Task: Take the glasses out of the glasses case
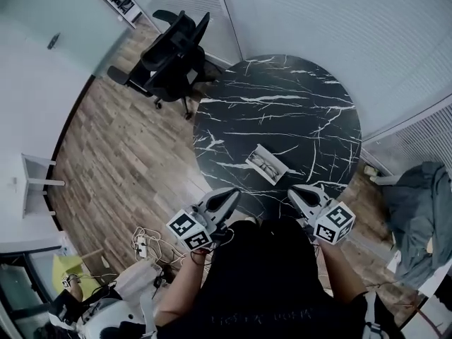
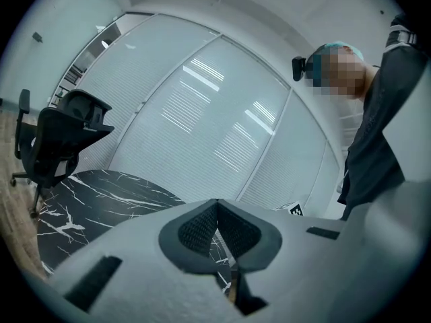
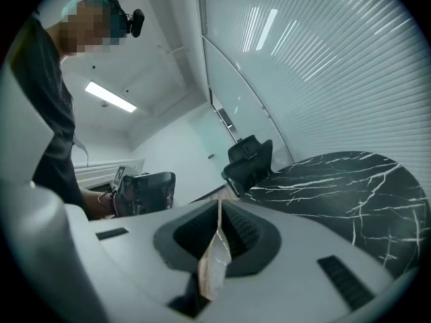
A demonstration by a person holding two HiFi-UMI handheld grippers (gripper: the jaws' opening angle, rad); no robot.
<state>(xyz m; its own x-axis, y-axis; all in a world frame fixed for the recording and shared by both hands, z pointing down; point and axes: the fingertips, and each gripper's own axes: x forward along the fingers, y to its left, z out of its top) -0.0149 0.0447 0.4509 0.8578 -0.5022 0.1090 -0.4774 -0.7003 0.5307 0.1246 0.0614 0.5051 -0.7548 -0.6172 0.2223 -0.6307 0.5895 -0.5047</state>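
The glasses case (image 1: pixel 266 164) lies open on the round black marble table (image 1: pixel 282 97), on the side nearer to me and a little left of the table's middle, turned at an angle to me. Something that looks like the glasses (image 1: pixel 263 164) sits inside it, though from my head view it is too small to be sure of their shape. I hold my left gripper (image 1: pixel 232 193) and my right gripper (image 1: pixel 294 191) close in front of my body at the near edge of the table, both pointing roughly toward the case and both well short of it, with the case ahead between them. In the left gripper view the two dark padded jaws meet at their tips, and nothing is caught between them; only a thin slit lower down shows the marble beyond. The right gripper view shows the same: tips pressed together, no object in the grip, a narrow sliver of background through the gap below. A black office chair (image 1: pixel 173 55) stands on the wood floor (image 1: pixel 120 154) just beside the table's far left edge. A tangle of cables (image 1: pixel 145 244) lies on the floor to my left.
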